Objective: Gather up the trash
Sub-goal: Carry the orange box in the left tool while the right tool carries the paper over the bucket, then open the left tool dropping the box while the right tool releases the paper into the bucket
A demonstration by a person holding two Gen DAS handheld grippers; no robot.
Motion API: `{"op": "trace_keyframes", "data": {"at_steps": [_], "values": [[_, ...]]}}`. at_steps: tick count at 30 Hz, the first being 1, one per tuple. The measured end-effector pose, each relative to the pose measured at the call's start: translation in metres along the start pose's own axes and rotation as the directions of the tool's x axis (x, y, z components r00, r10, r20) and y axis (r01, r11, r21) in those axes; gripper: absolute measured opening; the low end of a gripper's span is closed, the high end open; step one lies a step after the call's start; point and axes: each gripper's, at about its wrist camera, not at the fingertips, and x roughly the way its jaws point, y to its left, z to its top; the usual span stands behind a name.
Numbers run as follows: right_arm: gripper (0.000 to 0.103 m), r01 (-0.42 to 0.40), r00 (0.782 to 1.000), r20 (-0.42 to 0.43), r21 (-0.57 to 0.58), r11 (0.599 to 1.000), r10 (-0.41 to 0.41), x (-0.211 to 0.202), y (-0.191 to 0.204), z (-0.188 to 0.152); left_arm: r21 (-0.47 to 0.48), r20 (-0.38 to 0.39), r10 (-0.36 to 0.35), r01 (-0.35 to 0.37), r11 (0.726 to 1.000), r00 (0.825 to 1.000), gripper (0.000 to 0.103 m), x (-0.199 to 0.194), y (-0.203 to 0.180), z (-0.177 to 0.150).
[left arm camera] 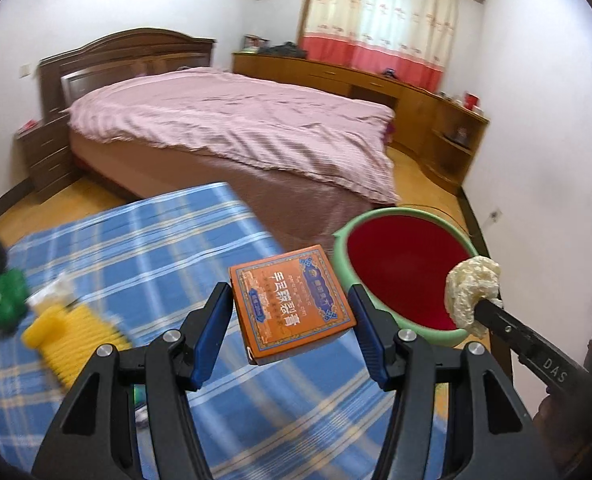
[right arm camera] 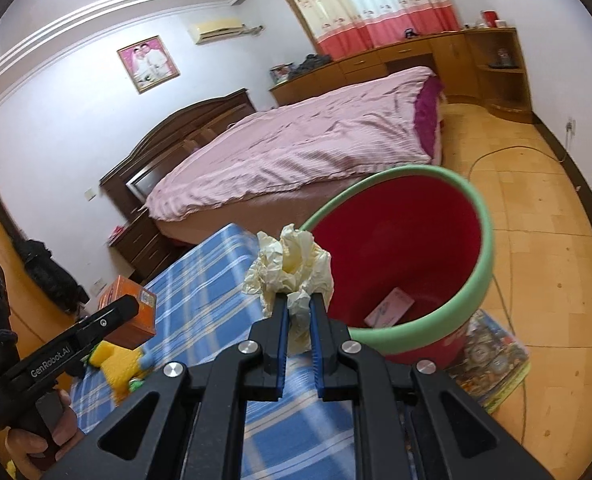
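An orange box (left arm camera: 291, 304) with printed text is clamped between the blue pads of my left gripper (left arm camera: 289, 298), above the blue plaid tablecloth (left arm camera: 135, 248). My right gripper (right arm camera: 298, 302) is shut on a crumpled cream paper wad (right arm camera: 291, 268), near the rim of a red bin with a green rim (right arm camera: 486, 240). A pink slip (right arm camera: 392, 306) lies in the bin. In the left wrist view the bin (left arm camera: 338, 256) stands just beyond the box, with the right gripper (left arm camera: 486, 306) and its wad (left arm camera: 472, 292) over its right side. The right wrist view shows the left gripper (right arm camera: 133, 308) and box (right arm camera: 143, 322) at lower left.
A yellow ridged item (left arm camera: 71, 340) and a green object (left arm camera: 7, 300) lie on the cloth at left. The bin stands on a printed magazine (right arm camera: 492, 360) on the wooden floor. A pink-covered bed (left arm camera: 235, 128) and a wooden cabinet (left arm camera: 376, 80) stand behind.
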Motion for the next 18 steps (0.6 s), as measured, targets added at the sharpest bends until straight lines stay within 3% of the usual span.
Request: {"op": "trace_keyframes", "data": {"at_steps": [8, 18], "values": [[0.012, 0.065, 0.998, -0.002, 0.045, 0.997, -0.065, 0.018, -0.043, 0.018, 0.069, -0.039, -0.081, 0.084, 0.994, 0.996, 0.060, 0.051, -0.048, 0.013], [0.013, 0.104, 0.994, -0.047, 0.089, 0.991, -0.100, 0.048, -0.078, 0.022, 0.086, -0.115, -0.147, 0.158, 0.984, 0.982, 0.061, 0.103, -0.084, 0.010]]}}
